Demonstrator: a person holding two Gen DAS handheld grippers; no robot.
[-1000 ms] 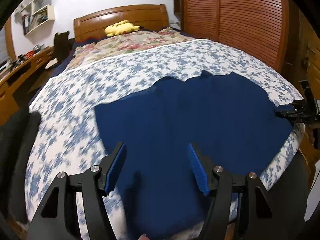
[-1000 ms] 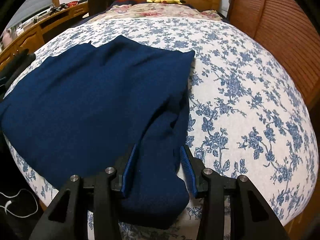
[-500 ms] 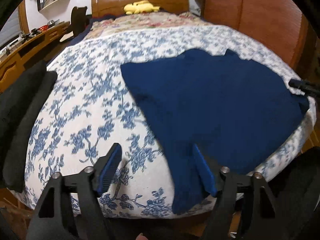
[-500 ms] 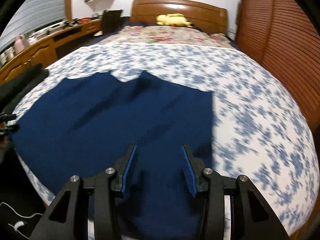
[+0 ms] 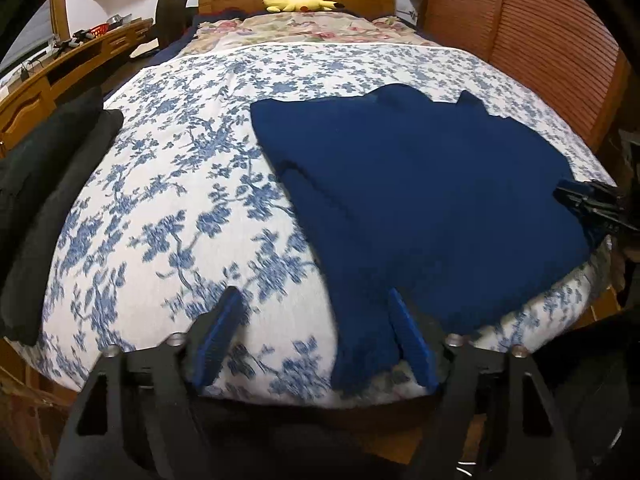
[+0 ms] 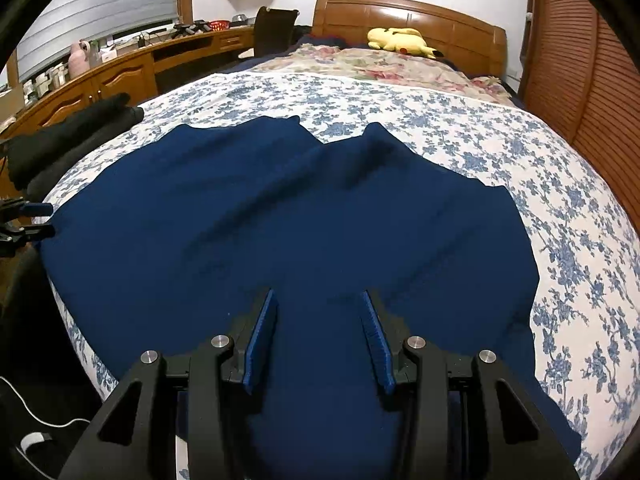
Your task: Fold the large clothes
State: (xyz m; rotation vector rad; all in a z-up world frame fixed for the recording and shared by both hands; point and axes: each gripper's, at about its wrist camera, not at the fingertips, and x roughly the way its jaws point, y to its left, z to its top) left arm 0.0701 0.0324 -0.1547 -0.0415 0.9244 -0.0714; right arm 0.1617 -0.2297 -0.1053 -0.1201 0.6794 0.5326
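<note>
A large navy blue garment (image 5: 420,184) lies spread flat on the floral bedspread (image 5: 180,184), its near edge hanging over the foot of the bed. It also fills the right wrist view (image 6: 280,232). My left gripper (image 5: 316,340) is open and empty at the bed's foot edge, by the garment's left corner. My right gripper (image 6: 316,336) is open and empty, low over the garment's near part. The right gripper's tip shows at the far right of the left wrist view (image 5: 588,204); the left gripper's tip shows at the left edge of the right wrist view (image 6: 28,220).
A black folded garment (image 5: 44,184) lies at the bed's left edge. A yellow plush toy (image 6: 400,42) rests by the wooden headboard. A wooden desk (image 6: 120,68) runs along the left wall. Slatted wooden doors (image 5: 560,48) stand on the right.
The left gripper has moved left, from over the garment to its left corner at the bed's foot. The right gripper has swung from the garment's right edge to over its middle.
</note>
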